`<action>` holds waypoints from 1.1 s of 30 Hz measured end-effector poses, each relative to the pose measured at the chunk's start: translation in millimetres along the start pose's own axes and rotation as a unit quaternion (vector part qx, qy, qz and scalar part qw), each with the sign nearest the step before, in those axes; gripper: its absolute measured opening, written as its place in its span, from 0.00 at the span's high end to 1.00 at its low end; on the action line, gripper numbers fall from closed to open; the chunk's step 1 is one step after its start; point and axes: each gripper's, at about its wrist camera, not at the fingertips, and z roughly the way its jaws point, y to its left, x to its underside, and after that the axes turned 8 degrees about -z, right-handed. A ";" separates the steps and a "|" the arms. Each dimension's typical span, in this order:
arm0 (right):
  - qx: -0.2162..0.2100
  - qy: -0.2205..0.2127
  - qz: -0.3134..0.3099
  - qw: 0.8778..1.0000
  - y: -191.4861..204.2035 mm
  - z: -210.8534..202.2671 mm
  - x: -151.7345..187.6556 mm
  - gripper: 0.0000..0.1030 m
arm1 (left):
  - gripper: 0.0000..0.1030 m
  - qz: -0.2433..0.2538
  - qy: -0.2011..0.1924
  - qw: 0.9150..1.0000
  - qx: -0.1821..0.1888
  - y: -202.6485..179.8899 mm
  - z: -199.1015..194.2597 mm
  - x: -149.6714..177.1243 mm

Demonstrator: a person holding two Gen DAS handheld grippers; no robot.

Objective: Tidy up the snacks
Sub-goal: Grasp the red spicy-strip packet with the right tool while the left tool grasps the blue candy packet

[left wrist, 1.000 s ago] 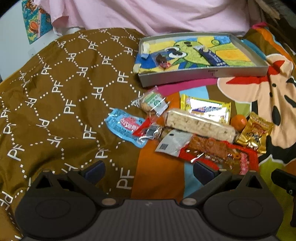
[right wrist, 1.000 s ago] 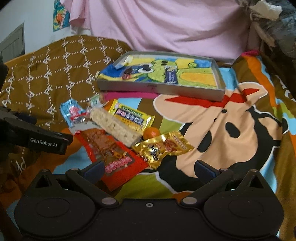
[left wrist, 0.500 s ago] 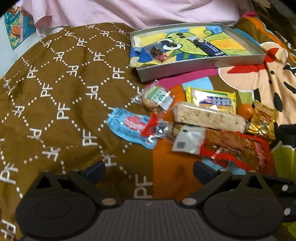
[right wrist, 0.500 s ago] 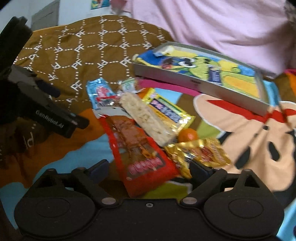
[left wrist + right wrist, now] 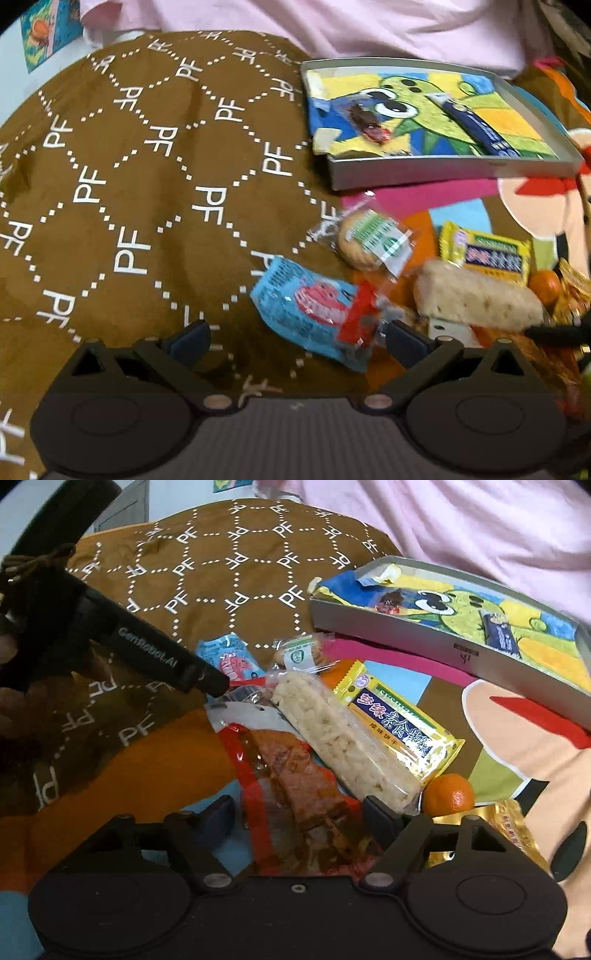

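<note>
Snack packets lie heaped on a patterned bedspread in front of a grey tray [image 5: 443, 171] lined with a cartoon picture. My left gripper [image 5: 295, 338] is open, low over the blue packet [image 5: 306, 306], which lies between its fingers untouched. My right gripper [image 5: 299, 816] straddles the red packet of brown strips [image 5: 295, 786]; its jaws are closing, and the pads stand at the packet's edges without visibly pressing. In the right wrist view, one finger [image 5: 159, 653] of the left gripper reaches over the blue packet [image 5: 229, 653].
Beside the red packet lie a long rice bar [image 5: 343, 738], a yellow packet [image 5: 399, 716], a mandarin [image 5: 448, 794] and a gold packet [image 5: 495, 830]. A wrapped round biscuit [image 5: 369, 236] sits near the tray, which holds a blue bar [image 5: 476, 127] and a small dark sweet [image 5: 365, 120].
Both grippers came down closer to the heap. The right jaws narrowed around the red packet. The left gripper shifted so the blue packet now lies between its fingers.
</note>
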 end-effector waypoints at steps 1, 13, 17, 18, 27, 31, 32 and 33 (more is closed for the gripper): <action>-0.002 0.000 0.002 1.000 -1.1 0.6 0.0 0.27 | 0.00 -0.004 0.001 1.000 0.003 2.1 2.9 -1.2; -0.045 -0.011 0.118 0.992 -36.2 -17.2 -3.2 0.52 | 0.19 -0.051 0.001 0.998 0.041 33.4 16.2 -3.6; -0.047 -0.021 0.154 0.987 -45.8 -19.5 -2.8 0.55 | 0.26 -0.068 0.003 0.996 0.053 36.0 20.5 -6.2; -0.045 -0.023 0.154 0.987 -45.4 -19.7 -3.1 0.56 | 0.31 -0.072 0.004 0.996 0.057 35.5 21.7 -7.1; -0.016 -0.048 0.151 0.987 -44.6 -26.6 -6.6 0.69 | 0.61 -0.085 -0.002 0.994 0.072 26.3 20.0 -13.8; -0.005 -0.054 0.155 0.986 -46.3 -28.8 -8.0 0.73 | 0.68 -0.094 -0.007 0.993 0.076 27.5 14.9 -13.4; -0.002 -0.055 0.157 0.986 -46.8 -29.1 -8.4 0.74 | 0.68 -0.097 -0.008 0.992 0.077 28.1 13.8 -13.4; -0.001 -0.055 0.158 0.986 -47.2 -28.6 -8.5 0.74 | 0.68 -0.099 -0.010 0.992 0.080 29.1 13.6 -13.2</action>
